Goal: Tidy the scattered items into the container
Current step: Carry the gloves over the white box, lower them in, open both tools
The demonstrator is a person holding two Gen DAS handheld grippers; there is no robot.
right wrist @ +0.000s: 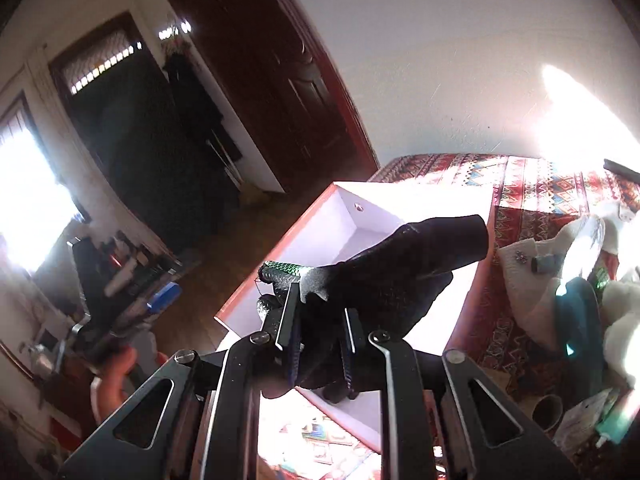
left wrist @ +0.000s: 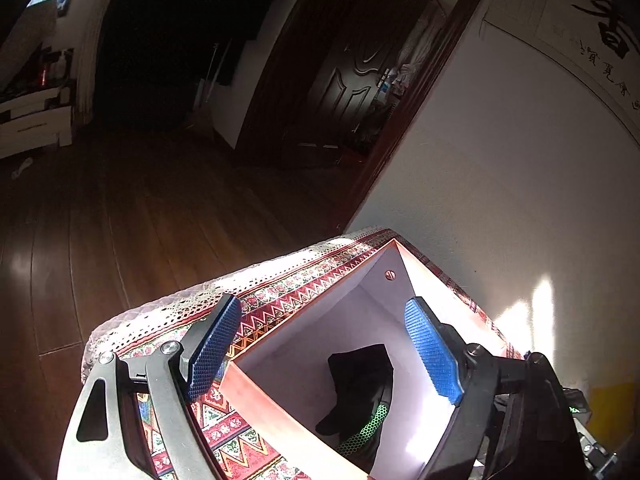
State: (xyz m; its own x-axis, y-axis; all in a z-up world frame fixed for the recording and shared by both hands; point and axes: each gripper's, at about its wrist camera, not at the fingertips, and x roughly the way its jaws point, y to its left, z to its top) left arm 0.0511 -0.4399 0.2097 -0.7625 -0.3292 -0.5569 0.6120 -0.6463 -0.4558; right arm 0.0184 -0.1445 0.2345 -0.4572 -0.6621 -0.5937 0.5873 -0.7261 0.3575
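One black glove with a green honeycomb cuff is what we have in hand: the right claw is pinched tight on it, and the glove hangs from the narrow jaws above the open mouth of the box, the container with salmon-coloured walls and a white lining. In the left wrist view a second dark glove with the same green pattern already lies on the bottom of the box, so we judge the tidying to be under way, with this step being the carry-and-drop of the glove's mate. The left claw stands wide with nothing between its blue pads, one finger outside the box's near wall and the other over its interior; whether it steadies the box or merely hovers we cannot tell. The box rests on a worktop covered by a red patterned cloth. Next we need to bring the glove fully over the opening, lower it past the rim, and only then release it, so the limp fabric does not drape over the wall. On the cloth to the right a pile of pale and teal things remains, too bright and blurred for us to name, so we judge more trips are left.
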